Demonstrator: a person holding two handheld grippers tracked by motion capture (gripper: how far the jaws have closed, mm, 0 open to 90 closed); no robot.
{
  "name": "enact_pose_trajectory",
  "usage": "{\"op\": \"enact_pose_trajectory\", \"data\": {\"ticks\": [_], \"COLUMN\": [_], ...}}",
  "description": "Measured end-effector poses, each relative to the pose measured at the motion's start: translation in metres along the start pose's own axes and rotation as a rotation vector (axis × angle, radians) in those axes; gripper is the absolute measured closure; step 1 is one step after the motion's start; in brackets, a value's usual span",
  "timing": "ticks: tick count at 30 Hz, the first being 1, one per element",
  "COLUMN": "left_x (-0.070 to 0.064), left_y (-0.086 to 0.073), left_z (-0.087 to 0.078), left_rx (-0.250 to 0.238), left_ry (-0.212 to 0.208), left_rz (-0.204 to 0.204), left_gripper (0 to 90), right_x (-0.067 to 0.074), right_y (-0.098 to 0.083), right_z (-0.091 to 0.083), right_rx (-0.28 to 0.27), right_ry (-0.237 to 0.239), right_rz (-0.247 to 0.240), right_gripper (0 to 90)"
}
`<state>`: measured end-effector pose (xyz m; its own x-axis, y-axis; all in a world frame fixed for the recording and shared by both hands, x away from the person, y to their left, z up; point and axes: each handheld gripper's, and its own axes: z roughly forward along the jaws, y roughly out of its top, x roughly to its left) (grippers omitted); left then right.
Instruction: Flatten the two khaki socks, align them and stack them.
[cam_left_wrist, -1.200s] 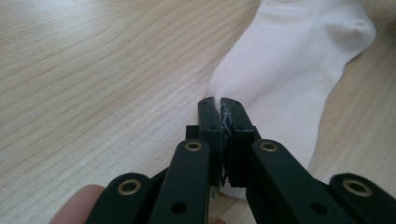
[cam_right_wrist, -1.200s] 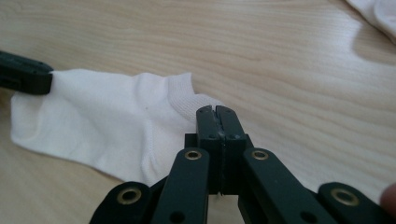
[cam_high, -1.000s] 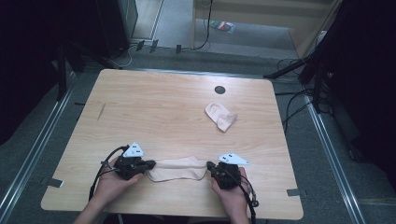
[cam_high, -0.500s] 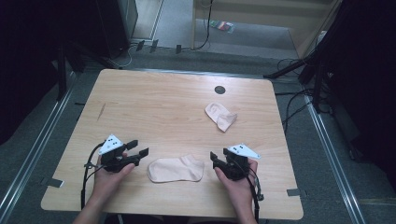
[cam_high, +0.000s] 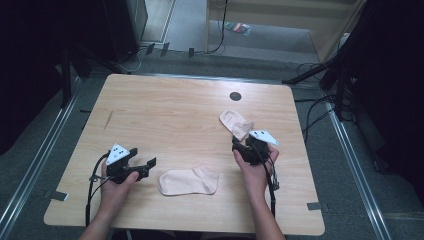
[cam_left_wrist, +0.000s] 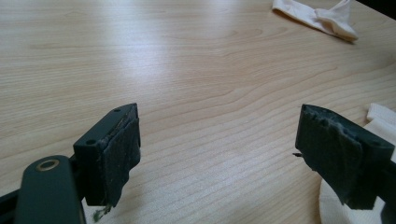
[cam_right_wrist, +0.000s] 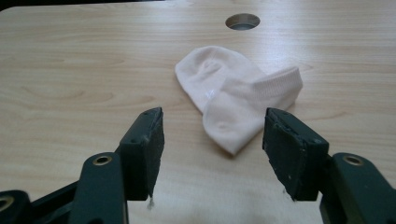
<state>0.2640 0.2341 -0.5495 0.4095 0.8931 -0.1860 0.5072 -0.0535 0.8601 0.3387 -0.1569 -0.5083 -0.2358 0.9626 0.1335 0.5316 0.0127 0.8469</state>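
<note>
The crumpled sock (cam_high: 236, 123) is what I am going for now; it lies folded over itself toward the far right of the bench (cam_high: 165, 110), just short of the round cable hole (cam_high: 235, 96), its long axis running slantwise from the hole side down toward my right gripper (cam_high: 243, 146); in the right gripper view the crumpled sock (cam_right_wrist: 236, 95) sits just ahead of the jaws, a little to their right, not yet between them; those jaws have just been opening and stand spread with nothing in them; the right hand is plainly the nearer one; nearer the bench's front edge than the crumpled sock lies the flat sock (cam_high: 188, 181), smoothed out, long axis across the bench, free of both grippers; my left gripper (cam_high: 148, 166) sits just left of it, jaws just opened wide and empty; I judge the next move a short reach forward with the right.
</note>
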Motion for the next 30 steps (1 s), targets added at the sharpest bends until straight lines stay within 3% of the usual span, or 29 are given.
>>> {"op": "enact_pose_trajectory", "data": {"ticks": [9, 15, 20, 23, 26, 28, 30], "left_x": [-0.001, 0.0, 0.0, 0.0, 0.0, 0.0, 0.001], "left_y": [0.0, 0.001, 0.001, 0.001, 0.001, 0.001, 0.001], "left_z": [0.002, 0.004, 0.004, 0.005, 0.005, 0.005, 0.005], "left_rx": [0.02, 0.031, 0.037, 0.039, 0.044, 0.045, 0.046], "left_ry": [0.005, 0.001, 0.002, 0.005, 0.005, 0.005, 0.004], "left_rz": [0.0, -0.002, -0.012, -0.015, -0.014, -0.017, -0.018], "left_gripper": [15.0, 15.2, 15.3, 15.3, 15.4, 15.4, 15.5], "right_x": [0.002, 0.003, 0.0, 0.001, 0.002, -0.001, -0.004], "right_y": [0.021, 0.018, 0.011, 0.009, 0.008, 0.007, 0.007], "right_z": [0.053, 0.078, 0.088, 0.088, 0.087, 0.086, 0.085], "right_rx": [0.051, 0.118, 0.153, 0.146, 0.147, 0.137, 0.131], "right_ry": [-0.065, -0.089, -0.111, -0.137, -0.181, -0.196, -0.212], "right_rz": [-0.001, 0.0, -0.003, -0.022, -0.057, -0.041, -0.054], "right_gripper": [31.6, 30.5, 32.9, 38.9, 51.3, 62.5, 76.6]}}
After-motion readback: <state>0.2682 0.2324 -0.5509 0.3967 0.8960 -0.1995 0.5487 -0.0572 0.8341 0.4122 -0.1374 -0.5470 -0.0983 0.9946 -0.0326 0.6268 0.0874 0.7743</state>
